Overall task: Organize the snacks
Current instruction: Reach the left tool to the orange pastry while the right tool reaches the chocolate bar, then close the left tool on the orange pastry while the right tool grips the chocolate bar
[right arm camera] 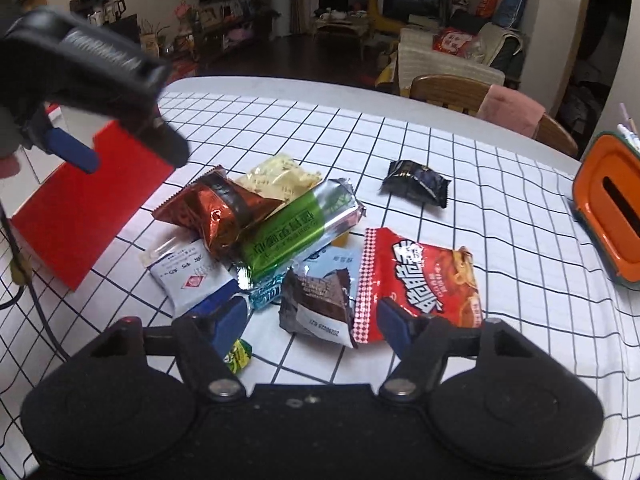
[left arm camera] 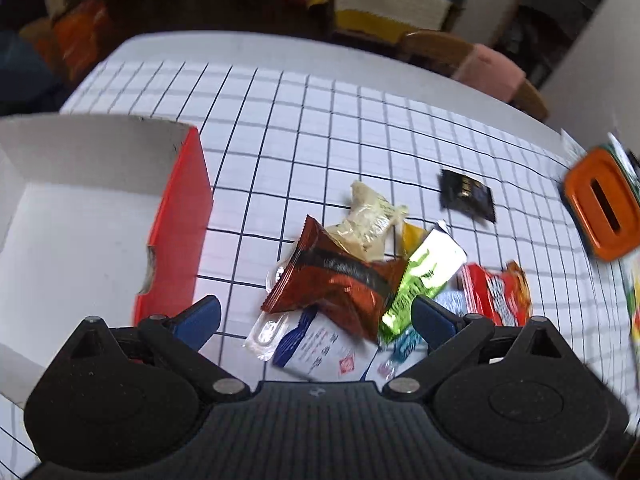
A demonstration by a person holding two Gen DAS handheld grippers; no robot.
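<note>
Dim living room, sofa [right arm camera: 448, 56], wooden chair [right arm camera: 448, 90], dark floor [right arm camera: 304, 60].

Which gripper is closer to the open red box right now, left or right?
Left. The left gripper hangs right beside the red box, over the near edge of the snack pile. The right gripper sits farther off, across the pile, above the dark brown packet.

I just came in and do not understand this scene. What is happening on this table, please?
A person holds a two-finger gripper in each hand above a pile of snack packets on a checked tablecloth. The right gripper is open around a small brown packet without gripping it. The left gripper is open over a copper-red packet. A red box stands open at the left, and nothing shows inside it.
</note>
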